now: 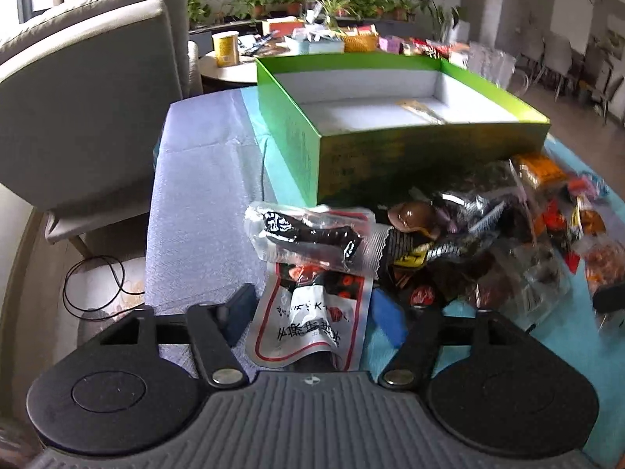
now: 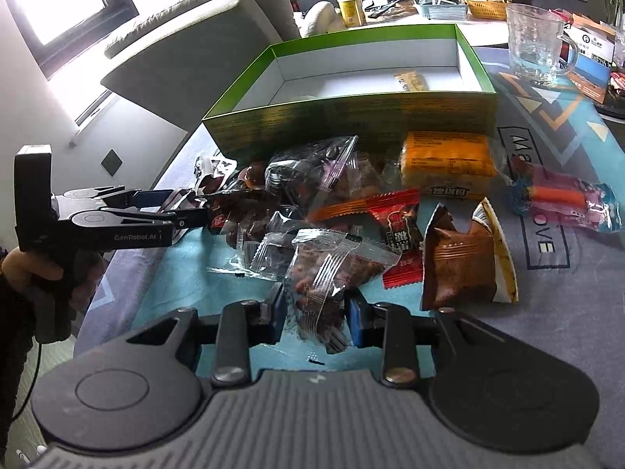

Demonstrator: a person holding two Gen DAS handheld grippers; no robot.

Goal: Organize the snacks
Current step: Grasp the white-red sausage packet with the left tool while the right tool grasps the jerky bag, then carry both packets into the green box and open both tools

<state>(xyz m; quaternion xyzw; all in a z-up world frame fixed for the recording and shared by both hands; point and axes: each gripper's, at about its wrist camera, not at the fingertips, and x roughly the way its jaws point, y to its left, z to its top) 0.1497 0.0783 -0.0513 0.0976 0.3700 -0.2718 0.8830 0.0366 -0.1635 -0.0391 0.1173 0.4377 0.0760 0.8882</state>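
Observation:
A green box (image 1: 410,144) with a white inside stands open on the table; it also shows in the right wrist view (image 2: 351,117). One tan snack bar (image 2: 410,81) lies in it. A pile of wrapped snacks (image 2: 351,203) lies in front of the box. My left gripper (image 1: 312,312) has its blue pads on either side of a red-and-white packet (image 1: 312,324); the jaws are wide and contact is unclear. My right gripper (image 2: 316,312) is shut on a clear packet of brown snacks (image 2: 324,273). The left gripper shows in the right wrist view (image 2: 187,211) at the pile's left edge.
A grey armchair (image 1: 90,90) stands left of the table. A glass mug (image 2: 535,45) and leaflets sit at the right of the box. A round table (image 1: 234,66) with a yellow cup, baskets and plants lies behind. An orange packet (image 2: 445,160) and a brown one (image 2: 461,262) lie nearby.

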